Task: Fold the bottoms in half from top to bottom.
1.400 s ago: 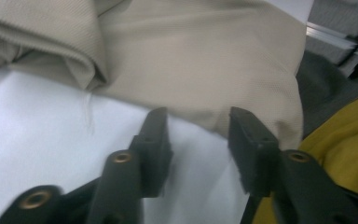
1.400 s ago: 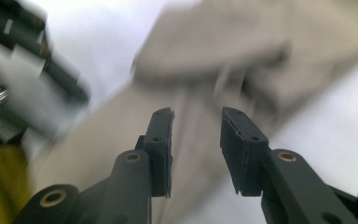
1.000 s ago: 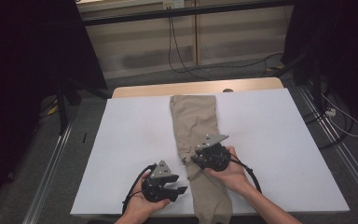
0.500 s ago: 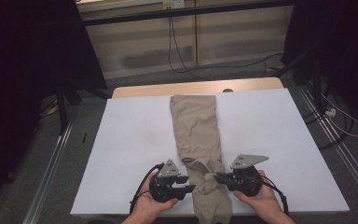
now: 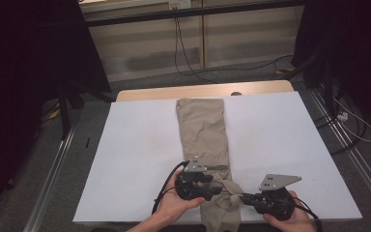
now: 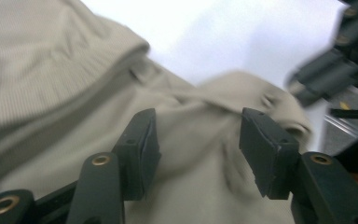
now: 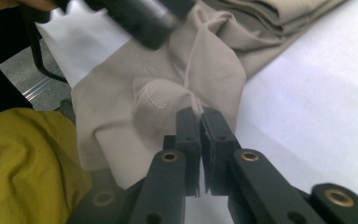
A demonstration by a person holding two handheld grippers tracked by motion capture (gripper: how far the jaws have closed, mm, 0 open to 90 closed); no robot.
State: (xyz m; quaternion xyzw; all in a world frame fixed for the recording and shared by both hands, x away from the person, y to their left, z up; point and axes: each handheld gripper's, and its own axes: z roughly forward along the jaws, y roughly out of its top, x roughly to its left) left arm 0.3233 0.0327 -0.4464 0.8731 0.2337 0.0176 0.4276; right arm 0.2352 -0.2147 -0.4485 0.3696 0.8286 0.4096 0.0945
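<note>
A pair of khaki trousers (image 5: 203, 130) lies folded lengthwise down the middle of the white table (image 5: 140, 145), running from the far edge to the near edge, where the cloth bunches into a loose lump and hangs slightly over the side. Both grippers sit at that near, rumpled end. The left gripper (image 5: 211, 188), held in the person's left hand (image 5: 174, 205), points toward the right gripper across the cloth; in the left gripper view its jaws stand wide apart with the khaki fabric (image 6: 74, 79) spread ahead of and beneath them, a raised fold lying just beyond the gap and nothing pinched between the pads (image 6: 144, 149). The black body of the other gripper shows blurred at the upper right, just past that fold. The right gripper (image 5: 245, 197), in the right hand (image 5: 292, 220), points leftward at the lump; in the right gripper view (image 7: 200, 116) its jaws are drawn together with a thin edge of the pale cloth caught at their tips, and the bunched fabric (image 7: 168, 98) rises directly ahead of them. To the right of these jaws lies bare white table surface (image 7: 317, 93); to their left the cloth hangs past the table edge, beside a yellow-green garment (image 7: 23, 163) on the person. The folded bulk of the trousers lies farther ahead, up the table.
</note>
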